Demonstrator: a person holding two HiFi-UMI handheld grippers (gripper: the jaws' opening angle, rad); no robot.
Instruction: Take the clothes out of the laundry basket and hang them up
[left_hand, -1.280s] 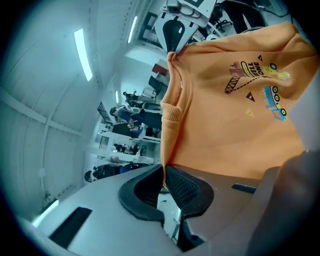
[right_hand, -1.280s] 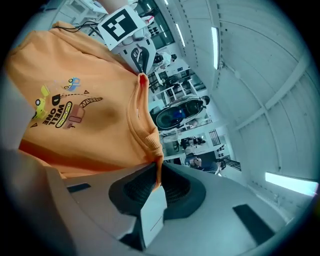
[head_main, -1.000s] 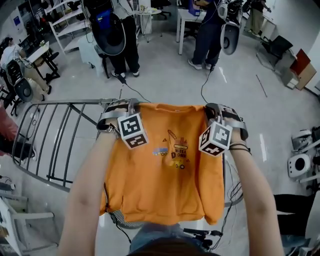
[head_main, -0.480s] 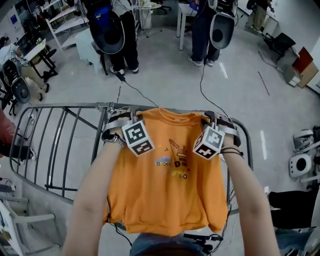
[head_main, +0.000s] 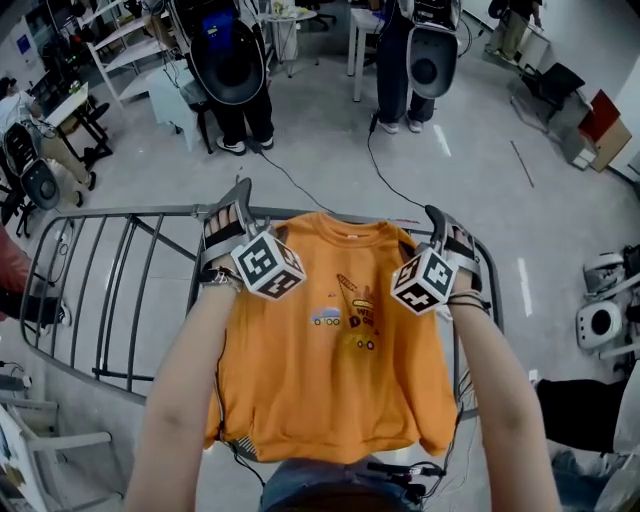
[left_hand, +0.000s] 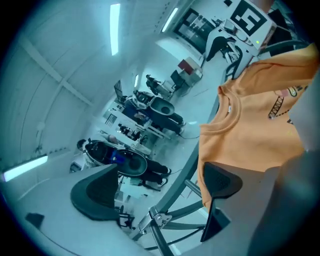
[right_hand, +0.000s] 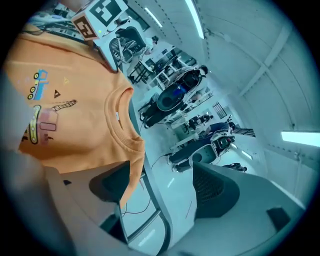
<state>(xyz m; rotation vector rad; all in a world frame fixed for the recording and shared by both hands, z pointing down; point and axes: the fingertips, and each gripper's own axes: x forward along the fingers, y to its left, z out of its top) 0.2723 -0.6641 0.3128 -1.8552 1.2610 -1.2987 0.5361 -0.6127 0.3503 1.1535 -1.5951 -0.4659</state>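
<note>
Draping over the top rail of the grey tubular metal drying rack (head_main: 140, 211): orange printed cotton sweatshirt (head_main: 335, 380). Jaws of left gripper (head_main: 226, 205) and right gripper (head_main: 450, 228) are just being opened wide, nothing pinched. Risk: cloth is lying against the inner jaws and is liable to be dragged off that rail on withdrawal.

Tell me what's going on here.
A person holding a gripper in each hand has draped an orange sweatshirt over the top bar of a metal drying rack. The left gripper and right gripper sit at its shoulders; both sets of jaws have just been opening and stand apart, pinching nothing.
</note>
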